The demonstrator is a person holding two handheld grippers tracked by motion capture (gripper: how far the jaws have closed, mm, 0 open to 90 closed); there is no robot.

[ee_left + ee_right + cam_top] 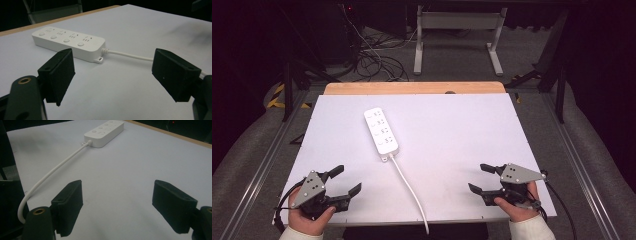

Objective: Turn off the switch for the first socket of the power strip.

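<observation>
From the high view, a white power strip [381, 131] lies flat on the white tabletop [472, 140], a little toward the far side, with its white cord [409, 190] running from its near end toward the near edge and over it. The left gripper [346, 181] sits near the front corner, well apart from the power strip on its left, held in a hand [309, 217], jaws spread wide with nothing between them. The right gripper [482, 177] is at the opposite front corner, well apart from the power strip on its right, also wide and holding nothing. In the left gripper view, the power strip [68, 42] lies beyond the two black jaws, its four round buttons in a row, the cord [130, 55] leaving its end and passing behind one jaw. In the right gripper view, the power strip [105, 132] is far off past the wide, unfilled jaws, and the cord [50, 175] curves back from it to the tabletop's edge.
</observation>
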